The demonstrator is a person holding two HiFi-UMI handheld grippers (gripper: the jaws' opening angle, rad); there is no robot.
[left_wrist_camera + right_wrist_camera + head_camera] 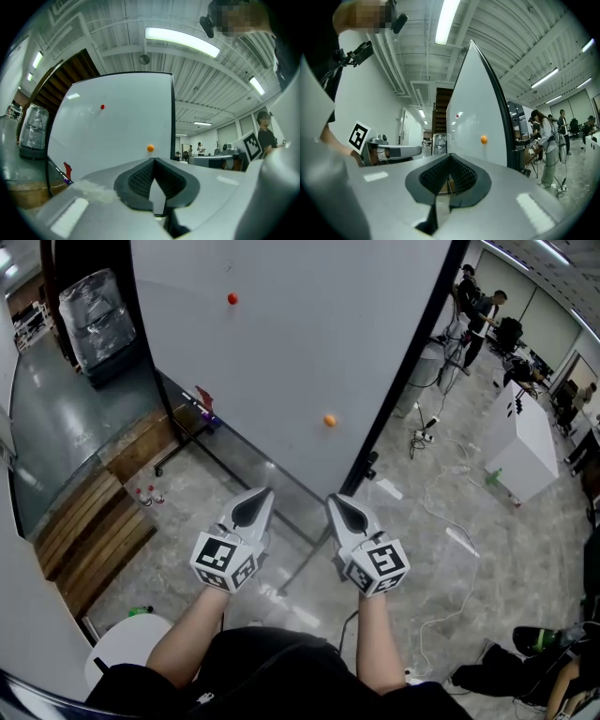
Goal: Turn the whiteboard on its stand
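**Both grippers clenched and empty in front of the whiteboard**

Nearest to you, a white round stool (127, 643) sat low on the left. You held the left gripper (262, 495) and the right gripper (335, 502) side by side over the grey floor (525, 559), both pointing away from you. Each gripper's fingers were clenched together with nothing between them.

Just beyond the tips stood the whiteboard (300, 352), upright and apart from both grippers. Its black frame post (394, 399) ran down its right edge. An orange magnet (329, 420) sat low on the board, and a red magnet (232, 299) sat higher and to the left. Wooden pallets (94, 531) lay on the left.

Farther off, a plastic-wrapped bundle (94, 320) stood at far left. A white cabinet (525, 442) and several people (483, 315) were at far right.
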